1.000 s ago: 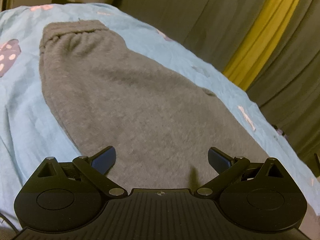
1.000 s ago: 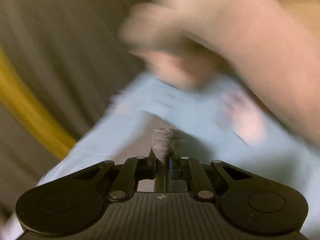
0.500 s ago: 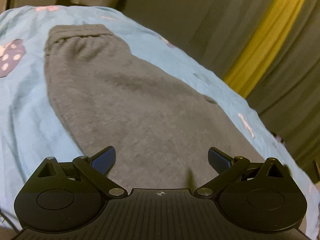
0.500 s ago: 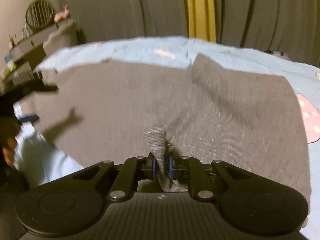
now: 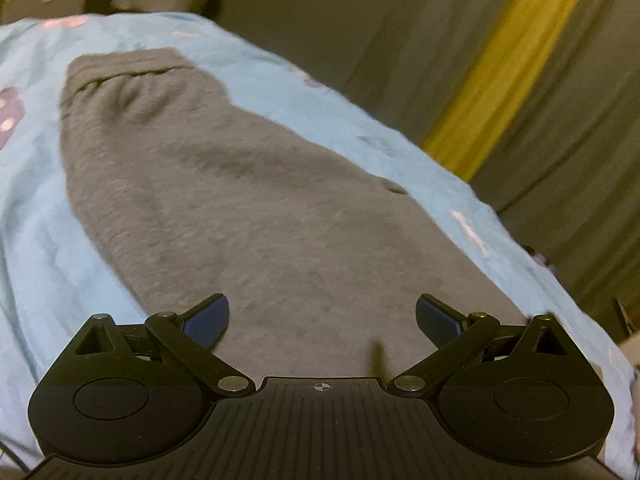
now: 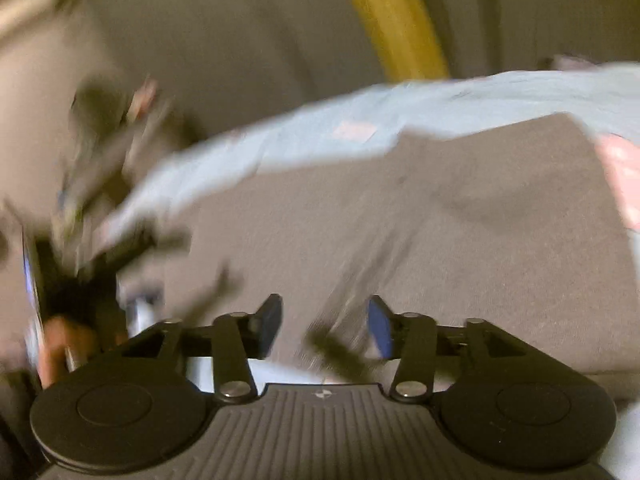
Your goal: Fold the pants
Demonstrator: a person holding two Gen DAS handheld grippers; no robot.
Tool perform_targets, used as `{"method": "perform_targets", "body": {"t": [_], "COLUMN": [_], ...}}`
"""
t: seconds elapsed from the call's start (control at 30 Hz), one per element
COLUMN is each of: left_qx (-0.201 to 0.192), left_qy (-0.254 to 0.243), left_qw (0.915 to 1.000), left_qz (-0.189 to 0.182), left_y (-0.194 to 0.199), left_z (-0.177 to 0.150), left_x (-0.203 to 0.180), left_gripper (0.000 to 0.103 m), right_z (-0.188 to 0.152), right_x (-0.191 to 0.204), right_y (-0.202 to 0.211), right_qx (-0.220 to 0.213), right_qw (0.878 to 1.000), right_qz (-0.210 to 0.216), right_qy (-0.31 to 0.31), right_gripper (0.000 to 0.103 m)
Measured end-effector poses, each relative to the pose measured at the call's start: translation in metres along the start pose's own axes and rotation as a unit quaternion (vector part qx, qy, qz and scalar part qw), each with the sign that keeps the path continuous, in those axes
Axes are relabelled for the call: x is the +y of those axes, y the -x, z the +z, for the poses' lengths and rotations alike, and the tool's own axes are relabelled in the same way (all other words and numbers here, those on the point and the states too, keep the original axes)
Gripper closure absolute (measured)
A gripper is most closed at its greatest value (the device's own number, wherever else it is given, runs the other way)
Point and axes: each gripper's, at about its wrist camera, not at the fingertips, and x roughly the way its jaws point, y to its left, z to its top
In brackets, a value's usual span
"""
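Item: 1 pair of grey fleece pants (image 5: 248,216), laid flat on a light-blue bedsheet (image 5: 36,264) printed with pink figures; in the left wrist view the elastic waistband (image 5: 124,66) sits at upper left and the long axis runs from there down to the lower centre of the frame. Left gripper (image 5: 322,320): blue pads spread wide, nothing between them, poised at the near end of the garment, so the whole length lies ahead of it. Right gripper (image 6: 325,326): jaws have just been opening, now apart; whether any cloth lies between the pads the blur hides; grey fabric (image 6: 440,248) fills the frame beyond it. Left gripper judged better placed for a lengthwise fold toward the waistband. Room: dim, grey curtains (image 5: 360,40) with 1 yellow stripe (image 5: 504,64) at upper right.
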Motion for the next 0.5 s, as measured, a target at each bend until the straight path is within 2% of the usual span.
{"method": "perform_targets", "body": {"t": [0.03,0.07,0.13,0.17,0.23,0.3,0.37,0.47,0.5], "left_qx": [-0.002,0.000,0.012,0.020,0.038,0.067,0.091,0.128,0.145], "left_qy": [-0.018,-0.041,-0.085,-0.102,-0.111,-0.119,-0.135,-0.130,-0.121], "left_qw": [0.9998,0.9990,0.9955,0.9929,0.9881,0.9787,0.9682,0.9588,0.9567], "left_qz": [-0.009,-0.017,-0.041,-0.056,-0.100,-0.153,-0.190,-0.218,-0.221], "left_y": [0.002,0.005,0.012,0.018,0.030,0.039,0.044,0.039,0.035], "left_z": [-0.001,-0.003,-0.010,-0.015,-0.025,-0.037,-0.049,-0.062,-0.067], "left_x": [-0.005,-0.012,-0.028,-0.038,-0.057,-0.078,-0.101,-0.121,-0.125], "left_gripper": [0.001,0.001,0.001,0.001,0.001,0.001,0.001,0.011,0.019], "right_z": [0.004,0.009,0.013,0.013,0.011,0.010,0.010,0.005,0.004], "right_x": [-0.012,-0.026,-0.050,-0.059,-0.072,-0.073,-0.068,-0.063,-0.063], "right_y": [0.007,0.014,0.027,0.032,0.040,0.043,0.042,0.036,0.036], "right_qx": [-0.016,-0.027,-0.033,-0.032,-0.031,-0.039,-0.041,-0.040,-0.041], "right_qw": [0.999,0.995,0.987,0.983,0.976,0.975,0.976,0.978,0.978], "right_qz": [-0.028,-0.065,-0.111,-0.117,-0.101,-0.098,-0.112,-0.120,-0.118], "right_qy": [-0.035,-0.069,-0.116,-0.141,-0.190,-0.197,-0.180,-0.166,-0.167], "right_gripper": [0.017,0.017,0.015,0.015,0.008,0.006,0.005,0.005,0.005]}}
